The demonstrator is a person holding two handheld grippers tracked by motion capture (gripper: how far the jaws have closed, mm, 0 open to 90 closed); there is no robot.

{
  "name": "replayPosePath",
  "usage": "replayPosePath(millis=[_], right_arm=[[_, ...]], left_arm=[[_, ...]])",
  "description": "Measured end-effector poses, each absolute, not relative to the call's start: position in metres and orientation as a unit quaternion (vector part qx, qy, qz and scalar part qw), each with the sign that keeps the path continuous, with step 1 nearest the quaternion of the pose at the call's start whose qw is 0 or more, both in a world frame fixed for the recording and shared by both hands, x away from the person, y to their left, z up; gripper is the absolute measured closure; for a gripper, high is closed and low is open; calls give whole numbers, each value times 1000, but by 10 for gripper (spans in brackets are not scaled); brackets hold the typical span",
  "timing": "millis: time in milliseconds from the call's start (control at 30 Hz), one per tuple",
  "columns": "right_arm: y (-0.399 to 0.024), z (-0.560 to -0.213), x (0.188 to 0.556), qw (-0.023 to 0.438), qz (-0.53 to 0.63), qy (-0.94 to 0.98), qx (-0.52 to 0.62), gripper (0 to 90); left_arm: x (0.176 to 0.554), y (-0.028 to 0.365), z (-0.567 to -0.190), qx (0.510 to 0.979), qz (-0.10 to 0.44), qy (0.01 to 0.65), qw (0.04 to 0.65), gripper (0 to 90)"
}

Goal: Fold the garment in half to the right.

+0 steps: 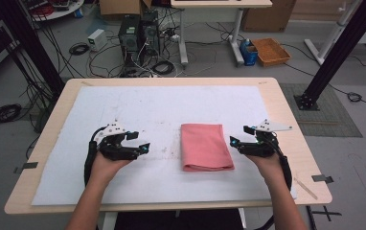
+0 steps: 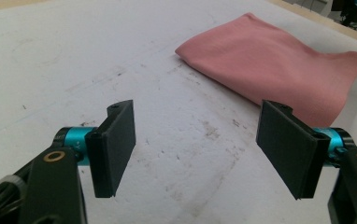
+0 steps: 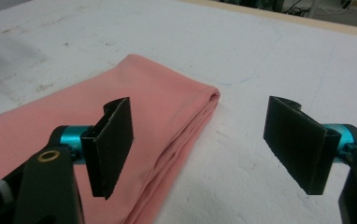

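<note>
White mat (image 1: 123, 110) covers the table; pink folded cloth (image 1: 206, 146) lies at its middle btwn our grippers. Left gripper (image 1: 140, 142) & right gripper (image 1: 241, 135) both gape wide, empty. Risk: we pinch just the top layer, so the fold slides apart.

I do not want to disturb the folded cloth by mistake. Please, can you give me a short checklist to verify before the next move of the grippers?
1. Left gripper open, nothing between its jaws: ok.
2. Right gripper open, nothing clamped: ok; in the right gripper view one jaw stands in front of the pink cloth, but the pads do not press on it.
3. Pink cloth folded and lying flat on the white mat: ok.
4. Cloth lies between the two grippers, apart from both: ok in the high view.
5. Layered edge of the cloth faces the right gripper: ok, the layers show.
6. Layers underneath aligned evenly: cannot tell.
</note>
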State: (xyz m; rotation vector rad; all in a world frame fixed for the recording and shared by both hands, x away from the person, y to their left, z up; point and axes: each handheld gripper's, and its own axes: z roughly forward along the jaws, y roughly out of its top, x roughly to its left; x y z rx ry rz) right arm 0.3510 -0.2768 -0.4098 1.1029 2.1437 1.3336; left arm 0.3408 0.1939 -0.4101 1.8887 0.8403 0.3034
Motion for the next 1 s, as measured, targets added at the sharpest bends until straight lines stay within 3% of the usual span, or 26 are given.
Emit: replayPosePath(millis=[1000], right_arm=[[-279,-424,356,184,455,770,407,241]], left_arm=[[342,191,-414,790,122,351,487,285]])
